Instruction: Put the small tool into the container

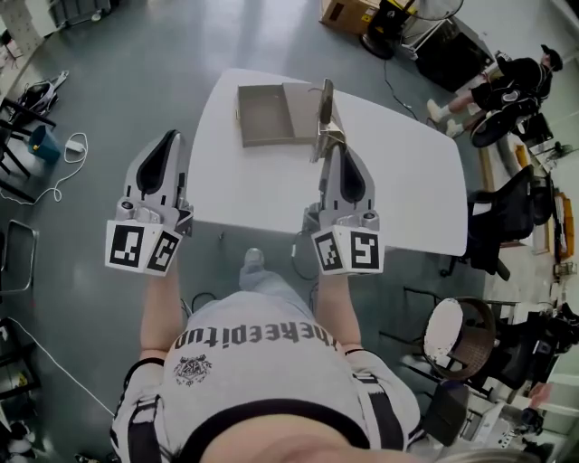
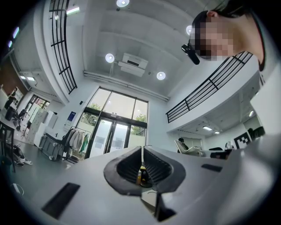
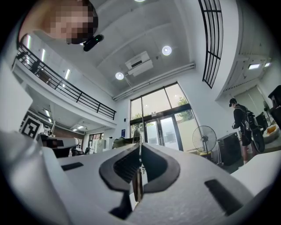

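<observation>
A shallow grey-brown container [image 1: 265,115] lies open on the white table [image 1: 407,181], towards its far side. My right gripper [image 1: 330,152] is shut on the small tool [image 1: 326,107], a flat thin-bladed piece that stands upright just right of the container. In the right gripper view the tool [image 3: 138,186] shows edge-on as a thin strip pinched between the shut right gripper [image 3: 140,149], which points up at the hall. My left gripper [image 1: 168,137] hovers off the table's left edge, over the floor. In the left gripper view the left gripper [image 2: 142,151] is shut with nothing held.
A person [image 1: 511,80] stands at the far right beside dark chairs [image 1: 507,217] and a fan [image 1: 425,18]. A cardboard box [image 1: 348,11] sits beyond the table. Cables [image 1: 63,172] trail on the floor at left. A round stool [image 1: 457,330] is at lower right.
</observation>
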### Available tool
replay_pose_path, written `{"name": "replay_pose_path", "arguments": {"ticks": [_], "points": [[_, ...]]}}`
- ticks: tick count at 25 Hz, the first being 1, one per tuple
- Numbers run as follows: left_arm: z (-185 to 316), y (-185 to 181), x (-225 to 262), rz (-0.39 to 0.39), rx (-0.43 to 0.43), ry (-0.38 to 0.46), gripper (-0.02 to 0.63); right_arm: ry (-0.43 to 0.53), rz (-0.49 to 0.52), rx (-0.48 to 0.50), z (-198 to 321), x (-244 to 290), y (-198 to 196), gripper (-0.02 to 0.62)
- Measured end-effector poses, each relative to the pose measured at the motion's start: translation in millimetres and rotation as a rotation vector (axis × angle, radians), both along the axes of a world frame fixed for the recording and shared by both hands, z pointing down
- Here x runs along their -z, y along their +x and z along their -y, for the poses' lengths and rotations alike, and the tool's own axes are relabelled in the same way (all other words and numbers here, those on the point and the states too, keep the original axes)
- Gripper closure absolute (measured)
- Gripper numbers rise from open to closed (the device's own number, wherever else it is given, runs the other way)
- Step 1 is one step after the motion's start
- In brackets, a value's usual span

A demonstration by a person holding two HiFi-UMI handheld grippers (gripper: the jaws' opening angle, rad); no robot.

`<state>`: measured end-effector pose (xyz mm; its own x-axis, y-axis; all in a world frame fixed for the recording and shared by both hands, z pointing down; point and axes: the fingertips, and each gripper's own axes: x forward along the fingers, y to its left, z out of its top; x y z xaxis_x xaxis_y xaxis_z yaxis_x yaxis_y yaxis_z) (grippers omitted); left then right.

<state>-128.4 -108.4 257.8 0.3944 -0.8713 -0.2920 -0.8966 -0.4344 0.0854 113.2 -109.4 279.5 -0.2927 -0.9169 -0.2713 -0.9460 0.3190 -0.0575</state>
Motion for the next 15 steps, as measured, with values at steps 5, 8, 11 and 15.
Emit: {"name": "replay_pose_path", "arguments": {"ticks": [5, 8, 11, 15], "points": [[32.3, 22.5, 2.3, 0.002, 0.012, 0.008, 0.592, 0.001, 0.0, 0.019, 36.3, 0.3, 20.4, 0.591], [50.1, 34.3, 4.3, 0.002, 0.021, 0.013, 0.592, 0.002, 0.001, 0.032, 55.5, 0.8, 31.4, 0.591], [65.7, 44.3, 6.8, 0.003, 0.028, 0.024, 0.592, 0.007, 0.0, 0.046, 72.9, 0.8, 39.0, 0.591], [79.8, 53.5, 7.2, -0.004, 0.036, 0.03, 0.592, 0.005, -0.002, 0.067, 91.9, -1.5, 45.1, 0.591]]}}
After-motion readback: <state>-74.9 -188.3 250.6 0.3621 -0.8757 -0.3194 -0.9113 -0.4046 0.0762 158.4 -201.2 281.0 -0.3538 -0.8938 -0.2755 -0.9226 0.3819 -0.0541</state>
